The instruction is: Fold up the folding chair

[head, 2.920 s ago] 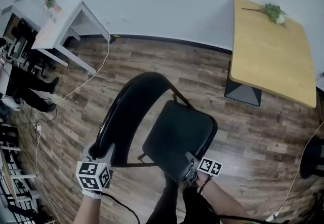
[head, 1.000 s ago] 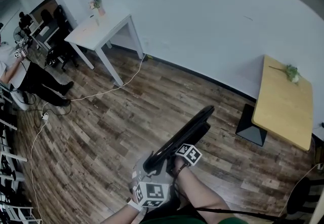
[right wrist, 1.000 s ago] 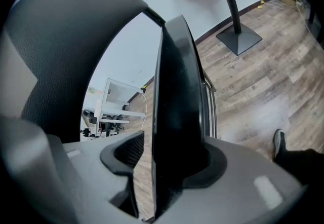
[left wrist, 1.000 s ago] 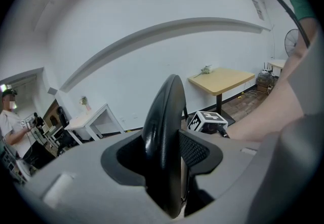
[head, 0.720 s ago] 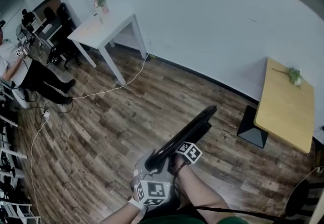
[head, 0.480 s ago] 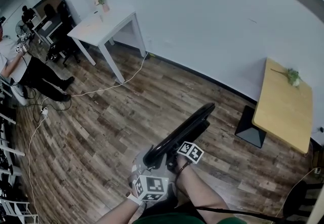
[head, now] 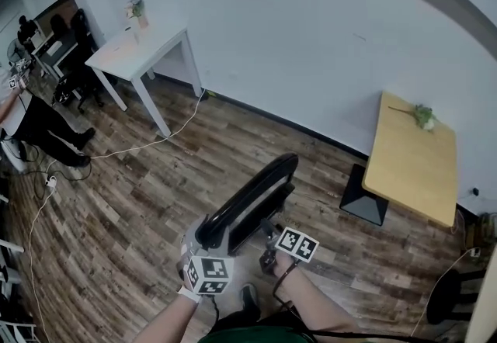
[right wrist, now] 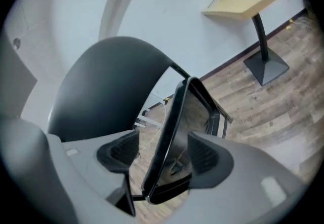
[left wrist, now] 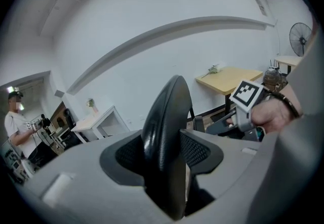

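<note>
Folding chair (head: 250, 202): folded flat, upright on the wood floor (head: 116, 217), lower centre of the head view, seen edge-on as a dark slanted bar.
Left gripper (left wrist: 163, 154): clamped on the rounded top edge of the black backrest (left wrist: 167, 111), pads (left wrist: 126, 156) pressed against it on both sides; at the lower left end of the chair in the head view.
Right gripper (right wrist: 161, 156): just been opening, jaws now apart; thin edge of the seat (right wrist: 169, 126) between them, a strip of floor visible in the gap beside the left-hand pad; contact at the other pad unclear.
Backrest in the right gripper view: broad dark curve at upper left, close beside the seat.
White table (head: 132, 50): upper left of the head view, against the wall.
Wooden table (head: 411, 159): right side, with a green sprig (head: 422, 115) at its far end.
Person (head: 35, 112): far left edge, mostly cut off.
</note>
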`<state>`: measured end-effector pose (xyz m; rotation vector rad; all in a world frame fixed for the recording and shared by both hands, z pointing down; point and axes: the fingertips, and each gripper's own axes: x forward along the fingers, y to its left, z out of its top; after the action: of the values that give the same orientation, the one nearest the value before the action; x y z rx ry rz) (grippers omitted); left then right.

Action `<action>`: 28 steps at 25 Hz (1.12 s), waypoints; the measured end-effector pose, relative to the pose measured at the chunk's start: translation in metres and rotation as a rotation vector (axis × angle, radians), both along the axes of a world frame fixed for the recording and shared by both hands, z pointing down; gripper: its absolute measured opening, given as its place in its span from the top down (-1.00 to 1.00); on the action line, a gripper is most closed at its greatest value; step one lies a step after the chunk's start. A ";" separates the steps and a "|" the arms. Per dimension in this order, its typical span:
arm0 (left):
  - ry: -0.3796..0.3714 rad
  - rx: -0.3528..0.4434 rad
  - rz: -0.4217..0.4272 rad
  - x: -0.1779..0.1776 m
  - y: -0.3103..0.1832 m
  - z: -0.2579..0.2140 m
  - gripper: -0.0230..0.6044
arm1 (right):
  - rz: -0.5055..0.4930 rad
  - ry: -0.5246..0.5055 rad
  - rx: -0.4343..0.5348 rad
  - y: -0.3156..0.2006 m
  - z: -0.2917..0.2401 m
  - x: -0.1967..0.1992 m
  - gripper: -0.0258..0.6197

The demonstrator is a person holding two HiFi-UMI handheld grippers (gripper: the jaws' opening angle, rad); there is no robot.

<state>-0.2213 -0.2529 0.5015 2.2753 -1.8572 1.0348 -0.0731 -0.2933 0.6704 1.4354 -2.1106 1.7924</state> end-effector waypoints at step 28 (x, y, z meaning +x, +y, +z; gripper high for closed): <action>0.009 0.007 0.044 -0.014 -0.005 -0.001 0.21 | -0.196 0.489 0.860 0.085 -0.311 0.111 0.80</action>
<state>-0.2354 -0.2580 0.5007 2.3313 -1.8186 1.0228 0.0378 -0.2087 0.3589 1.4736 -2.6762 0.3552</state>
